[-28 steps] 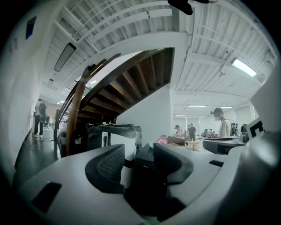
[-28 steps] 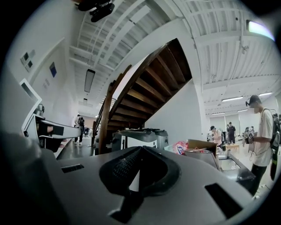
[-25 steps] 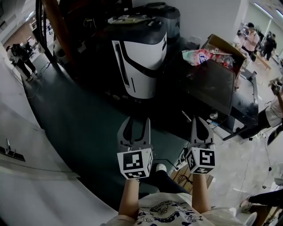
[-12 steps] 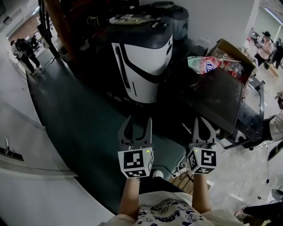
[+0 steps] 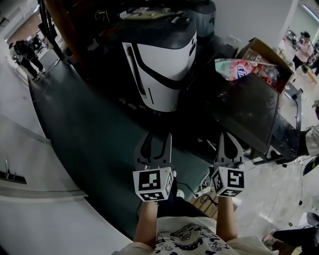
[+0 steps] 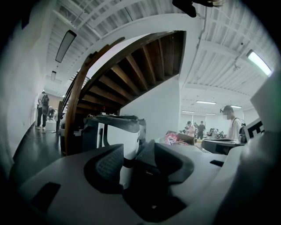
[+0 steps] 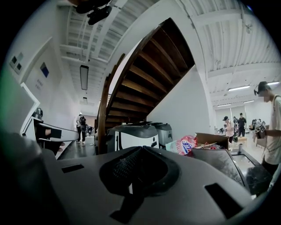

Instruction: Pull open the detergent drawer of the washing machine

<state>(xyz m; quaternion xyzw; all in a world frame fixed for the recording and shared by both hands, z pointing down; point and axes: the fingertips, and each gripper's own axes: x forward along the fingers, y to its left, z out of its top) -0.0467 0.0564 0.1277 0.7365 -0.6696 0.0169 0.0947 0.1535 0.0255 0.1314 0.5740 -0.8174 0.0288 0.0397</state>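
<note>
The washing machine (image 5: 159,64), white-fronted with a dark top and dark curved trim, stands ahead on the dark green floor; I cannot make out its detergent drawer. It also shows in the left gripper view, where the washing machine (image 6: 115,132) sits beyond the jaws, and in the right gripper view as the washing machine (image 7: 131,134). My left gripper (image 5: 155,142) is held level and open, nothing between its fingers, well short of the machine; the left gripper (image 6: 137,151) frames the machine's front. My right gripper (image 5: 227,135) is beside it, shut and empty, its tips meeting in the right gripper (image 7: 141,148) view.
A second dark machine (image 5: 199,15) stands behind the first. To the right are a dark panel (image 5: 244,109) and a cardboard box (image 5: 259,55) holding colourful bags. A wooden staircase (image 6: 131,66) rises behind. Cables (image 5: 199,189) lie by my feet. People (image 5: 24,52) stand far left.
Both grippers have moved forward toward the washing machine, which now sits larger and nearer in the head view. Neither gripper has touched anything.
</note>
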